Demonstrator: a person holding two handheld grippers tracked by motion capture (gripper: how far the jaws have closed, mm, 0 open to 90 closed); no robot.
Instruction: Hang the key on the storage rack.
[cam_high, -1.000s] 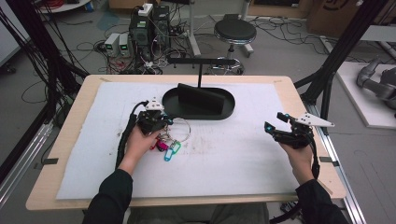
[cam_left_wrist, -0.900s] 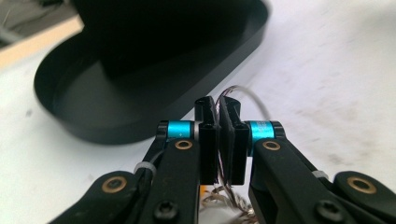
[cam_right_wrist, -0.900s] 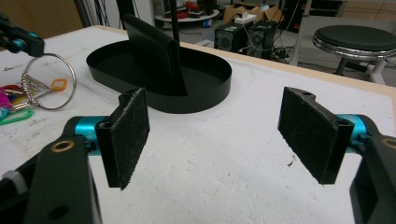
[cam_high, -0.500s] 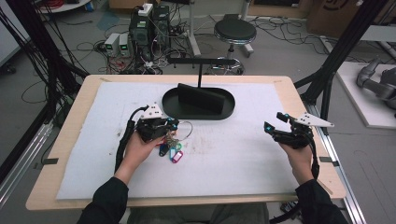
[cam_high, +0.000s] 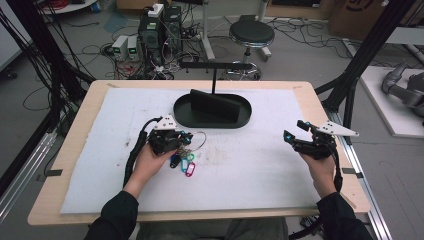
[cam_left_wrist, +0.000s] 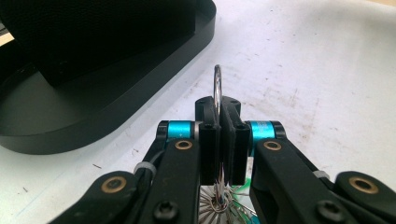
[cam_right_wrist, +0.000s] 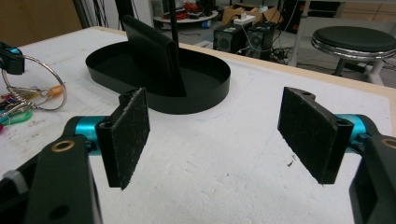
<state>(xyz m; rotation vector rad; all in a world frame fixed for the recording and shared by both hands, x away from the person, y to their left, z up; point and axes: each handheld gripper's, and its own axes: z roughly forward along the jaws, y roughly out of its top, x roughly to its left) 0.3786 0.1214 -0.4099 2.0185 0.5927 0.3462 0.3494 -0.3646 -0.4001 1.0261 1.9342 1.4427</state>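
Note:
A large metal key ring (cam_high: 196, 140) (cam_left_wrist: 217, 88) (cam_right_wrist: 45, 86) carries several coloured key tags (cam_high: 183, 161) that trail on the white mat. My left gripper (cam_high: 181, 139) (cam_left_wrist: 219, 140) is shut on the ring, holding it edge-on just above the mat, near the left front of the black oval tray (cam_high: 182, 115) (cam_left_wrist: 116, 107) (cam_right_wrist: 210, 88). A black upright block (cam_high: 215, 106) (cam_right_wrist: 149, 56) stands in the tray, and a T-shaped black stand (cam_high: 215, 67) rises behind it. My right gripper (cam_high: 296, 131) (cam_right_wrist: 215, 135) is open with nothing between its pads (cam_right_wrist: 128, 133), held over the mat at the right.
White mat (cam_high: 250, 170) covers the wooden table (cam_high: 315, 100). A stool (cam_high: 251, 35), computer boxes (cam_high: 160, 25) and cables lie on the floor beyond the far edge. Black frame posts stand at both sides.
My left gripper has lifted the key ring off the mat and turned it upright, shifting slightly toward the tray; the tags hang and drag beneath. The right gripper has stayed put.

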